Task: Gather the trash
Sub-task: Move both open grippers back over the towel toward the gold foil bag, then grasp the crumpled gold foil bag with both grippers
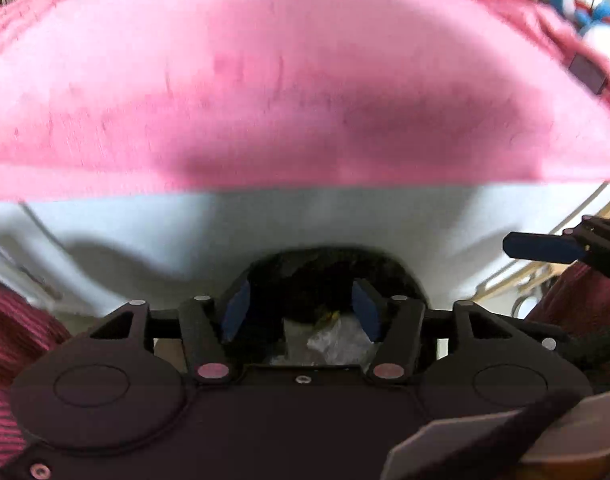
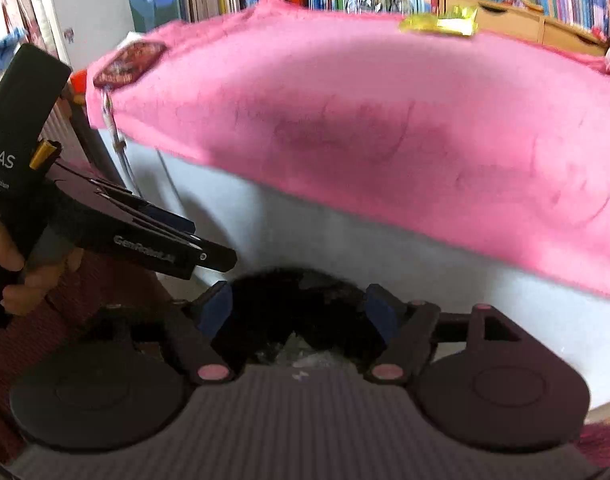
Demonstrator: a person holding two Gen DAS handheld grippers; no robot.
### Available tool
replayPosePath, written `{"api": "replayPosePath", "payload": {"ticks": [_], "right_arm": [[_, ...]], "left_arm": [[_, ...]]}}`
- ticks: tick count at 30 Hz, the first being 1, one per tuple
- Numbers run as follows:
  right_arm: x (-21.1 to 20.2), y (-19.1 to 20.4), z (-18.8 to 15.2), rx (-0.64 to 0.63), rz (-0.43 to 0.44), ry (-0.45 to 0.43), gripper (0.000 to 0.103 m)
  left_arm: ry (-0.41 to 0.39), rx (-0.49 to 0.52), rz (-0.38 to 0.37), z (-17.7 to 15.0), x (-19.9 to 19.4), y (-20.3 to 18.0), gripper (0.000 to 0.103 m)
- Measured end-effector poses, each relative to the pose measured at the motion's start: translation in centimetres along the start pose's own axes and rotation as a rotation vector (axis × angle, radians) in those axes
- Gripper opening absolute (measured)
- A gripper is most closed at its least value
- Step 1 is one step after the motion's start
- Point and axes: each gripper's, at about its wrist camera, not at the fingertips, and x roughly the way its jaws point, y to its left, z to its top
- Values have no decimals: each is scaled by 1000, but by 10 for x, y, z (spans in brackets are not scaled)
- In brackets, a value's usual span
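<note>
Both the left gripper [image 1: 301, 312] and right gripper [image 2: 301, 314] are hanging open, holding nothing, over the black trash bag [image 1: 325, 272] at 6 o'clock below the pink cloth [image 1: 285, 80].

A black trash bag [image 1: 325, 276] stood open-mouthed low against the white front of the desk, below the pink cloth's edge. Crumpled clear plastic [image 1: 337, 340] with a small yellow scrap lay inside it. On the pink cloth, a shiny yellow wrapper [image 2: 439, 24] lay flat at the far edge and a dark red packet [image 2: 131, 60] at the left corner.
</note>
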Motion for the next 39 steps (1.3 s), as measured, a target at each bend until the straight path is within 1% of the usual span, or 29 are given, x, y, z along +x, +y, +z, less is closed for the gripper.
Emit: {"api": "replayPosePath", "payload": {"ticks": [2,4,6,9,11,15,18,21,25,28,31,33,35,37,39], "right_arm": [[-11,-6,11,5,-1,-45,84],[-22,-12,22,9,-6,-93,85],[-31,-19,36,5,-20,-138,85],[-41,-27,55,-3,-47,-196,86],[-45,-34,69,-4,-68,-232,87],[-51,-53,95,23,-111,-298,90],[-50,-73,118,59,-145,-338,90],[-44,-97,143,130,-155,-359,90],[-27,-131,173,247,-150,-372,90],[-7,-162,191,363,-130,-373,90],[19,-194,204,490,-99,-382,90],[42,-214,211,569,-84,-388,89],[69,-228,221,599,-88,-378,89],[96,-235,232,598,-113,-358,88],[126,-238,247,578,-131,-332,88]], "left_arm": [[-50,-2,-20,11,-16,2,63],[-107,1,-41,24,-31,5,73],[-157,14,-51,36,-43,6,82],[-234,42,-37,57,-58,5,83],[-263,40,-25,76,-65,6,84],[-322,26,-45,114,-74,6,87],[-350,11,-57,152,-67,7,87],[-384,-1,-66,194,-54,9,88],[-375,-50,-69,247,-25,14,89],[-364,-147,-91,281,3,23,89],[-333,-274,-104,313,38,32,89],[-304,-339,-74,323,59,39,89],[-293,-366,-58,325,72,47,89],[-292,-365,-45,317,78,52,89],[-326,-324,-44,306,76,54,89]]}}
